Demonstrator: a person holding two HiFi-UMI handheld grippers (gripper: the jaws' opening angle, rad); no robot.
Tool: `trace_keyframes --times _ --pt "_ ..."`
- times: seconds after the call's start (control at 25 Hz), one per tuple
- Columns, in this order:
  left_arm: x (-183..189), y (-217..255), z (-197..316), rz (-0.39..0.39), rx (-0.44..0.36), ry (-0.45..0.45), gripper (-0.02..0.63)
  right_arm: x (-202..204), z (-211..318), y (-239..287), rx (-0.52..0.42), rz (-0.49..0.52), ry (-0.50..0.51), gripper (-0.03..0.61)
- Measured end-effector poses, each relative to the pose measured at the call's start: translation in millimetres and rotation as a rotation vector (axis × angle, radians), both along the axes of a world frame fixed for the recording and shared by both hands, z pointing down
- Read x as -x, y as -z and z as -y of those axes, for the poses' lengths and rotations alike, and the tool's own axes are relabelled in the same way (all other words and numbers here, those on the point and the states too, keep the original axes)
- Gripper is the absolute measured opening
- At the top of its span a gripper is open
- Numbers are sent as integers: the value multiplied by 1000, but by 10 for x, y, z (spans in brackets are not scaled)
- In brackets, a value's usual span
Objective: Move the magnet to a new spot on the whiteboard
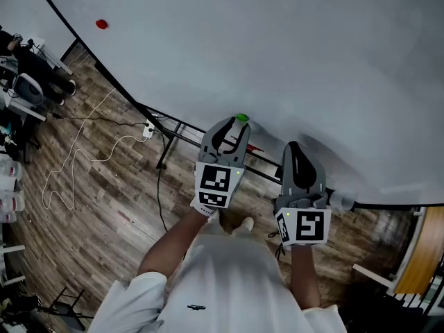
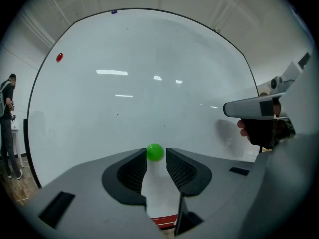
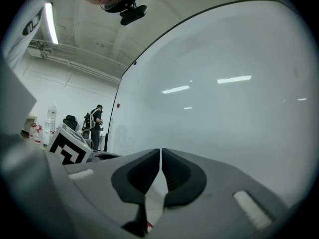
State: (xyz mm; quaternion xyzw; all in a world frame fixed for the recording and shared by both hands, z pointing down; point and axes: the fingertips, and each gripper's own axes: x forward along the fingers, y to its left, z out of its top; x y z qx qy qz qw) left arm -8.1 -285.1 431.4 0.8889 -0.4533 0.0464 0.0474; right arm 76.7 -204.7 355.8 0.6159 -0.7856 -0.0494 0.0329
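A small green magnet sticks low on the big whiteboard. My left gripper points at the board with the magnet between its fingertips. It touches the left pad, a thin gap shows on the right, and the jaws stand open around it. My right gripper hovers just to the right, off the magnet, with its jaws shut and nothing held. A second, red magnet sits far up and to the left on the board.
The whiteboard stands on a black frame over a wood floor. A white cable and a power strip lie on the floor at the left. A person stands beyond the board's left edge, near chairs.
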Motion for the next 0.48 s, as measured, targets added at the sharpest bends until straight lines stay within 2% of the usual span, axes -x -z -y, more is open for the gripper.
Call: trace_keyframes --times 0.32,0.48 --pt "66 89 -153 -1 -14 17 124 4 -153 65 -19 5 7 9" --pt "103 154 -266 -12 -22 24 99 -3 -255 75 -27 9 11 9"
